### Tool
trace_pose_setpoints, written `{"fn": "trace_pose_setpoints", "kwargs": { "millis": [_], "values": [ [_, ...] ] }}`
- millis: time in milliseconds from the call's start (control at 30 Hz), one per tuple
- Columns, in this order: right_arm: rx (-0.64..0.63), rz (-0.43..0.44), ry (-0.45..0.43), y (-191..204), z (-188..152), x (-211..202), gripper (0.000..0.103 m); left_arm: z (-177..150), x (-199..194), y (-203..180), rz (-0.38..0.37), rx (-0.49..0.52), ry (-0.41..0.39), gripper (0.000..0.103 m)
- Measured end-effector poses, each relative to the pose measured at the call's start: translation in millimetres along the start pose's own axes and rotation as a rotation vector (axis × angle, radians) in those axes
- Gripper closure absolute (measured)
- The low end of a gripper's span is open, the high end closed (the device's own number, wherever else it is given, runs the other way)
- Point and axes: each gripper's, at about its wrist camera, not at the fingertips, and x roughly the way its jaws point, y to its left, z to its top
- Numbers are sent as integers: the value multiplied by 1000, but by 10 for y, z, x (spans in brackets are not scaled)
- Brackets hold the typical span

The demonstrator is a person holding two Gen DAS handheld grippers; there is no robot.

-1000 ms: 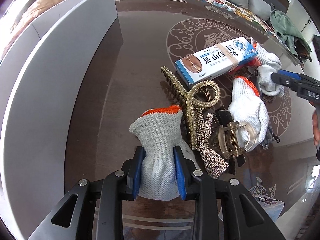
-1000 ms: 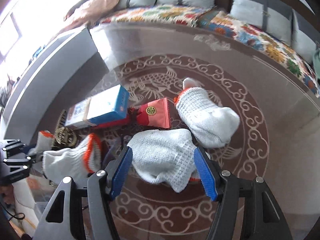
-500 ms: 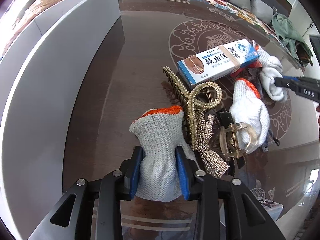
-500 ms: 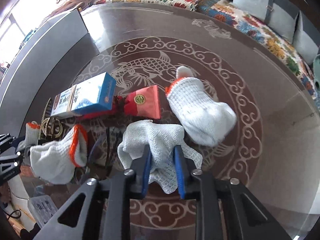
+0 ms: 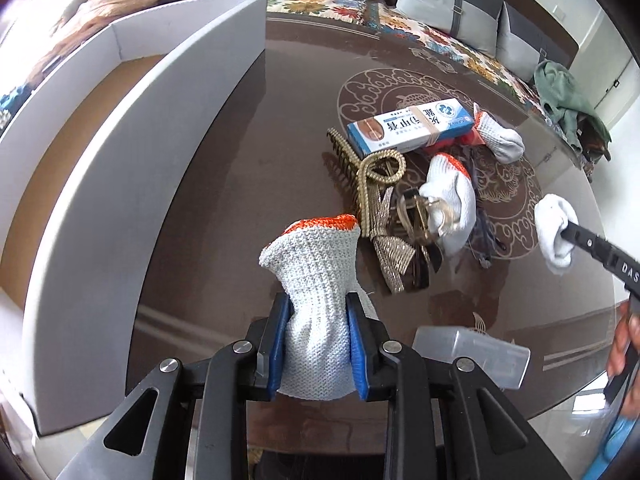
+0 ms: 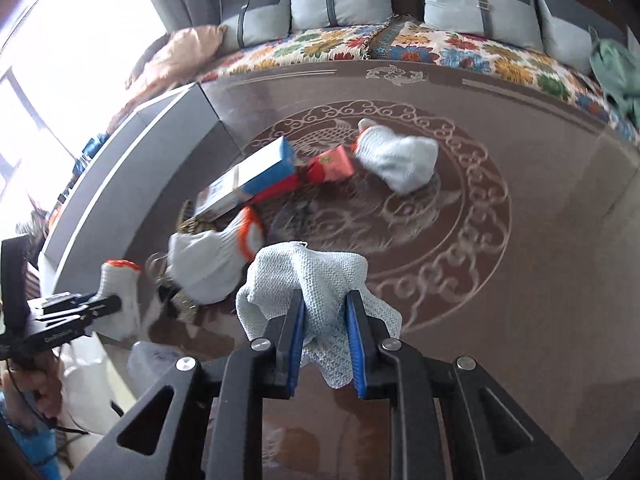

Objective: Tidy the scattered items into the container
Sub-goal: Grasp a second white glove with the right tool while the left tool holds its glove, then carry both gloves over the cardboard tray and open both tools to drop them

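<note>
My left gripper is shut on a white knit glove with an orange cuff, held above the table beside the white cardboard box. My right gripper is shut on another white knit glove, lifted off the table; it also shows in the left wrist view. On the table lie two more gloves, a blue and white carton, gold and clear hair claws and a red packet.
The brown glass table has an ornate round pattern. A clear plastic case lies near its front edge. A sofa with floral throw and grey cushions runs along the far side. A green cloth lies at far right.
Both grippers have risen and pulled back with their gloves. The right gripper closed on its glove and lifted it. The open top of the box has come into the left view.
</note>
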Motion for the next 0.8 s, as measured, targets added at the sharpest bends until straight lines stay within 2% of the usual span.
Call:
{"fn": "trace_pose_setpoints", "kwargs": {
  "millis": [67, 200, 467, 633, 800],
  "values": [
    [19, 24, -20, 84, -34, -39, 83, 4, -72, 22, -8, -6, -13, 77],
    [-20, 69, -54, 398, 126, -179, 83, 83, -297, 94, -33, -29, -62, 77],
    [-137, 213, -112, 1437, 672, -394, 83, 344, -994, 359, -62, -44, -185, 77],
    [-223, 310, -136, 2258, 1035, -395, 83, 542, -1552, 824, -2, -80, -279, 77],
    [-336, 383, -145, 3187, 1374, -290, 83, 748, -1867, 1470, 59, -151, -325, 77]
  ]
}}
